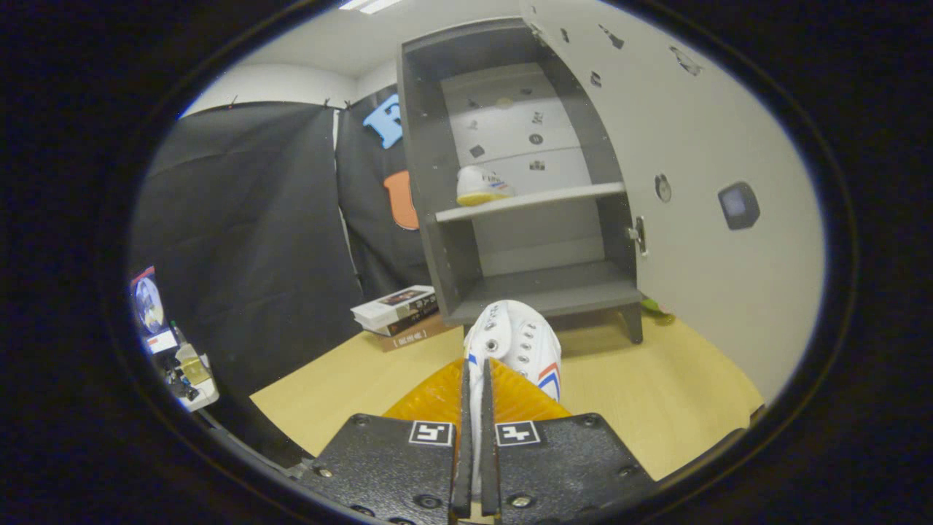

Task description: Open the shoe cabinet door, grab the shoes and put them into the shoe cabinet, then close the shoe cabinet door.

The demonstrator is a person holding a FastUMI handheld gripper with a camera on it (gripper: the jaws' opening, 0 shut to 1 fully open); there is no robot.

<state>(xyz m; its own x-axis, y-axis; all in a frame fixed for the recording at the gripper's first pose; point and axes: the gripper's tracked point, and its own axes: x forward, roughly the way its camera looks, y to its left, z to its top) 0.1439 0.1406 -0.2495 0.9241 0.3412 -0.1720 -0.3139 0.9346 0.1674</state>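
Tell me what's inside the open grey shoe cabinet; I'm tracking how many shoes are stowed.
Inside the grey shoe cabinet, one white shoe with a yellow sole sits on the middle shelf. The bottom shelf's near edge hides behind the white laced shoe gripped by the gripper.

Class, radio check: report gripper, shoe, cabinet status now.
Gripper shut on second shoe. First shoe on shelf, cabinet door open. Lower compartment ahead, unobstructed.
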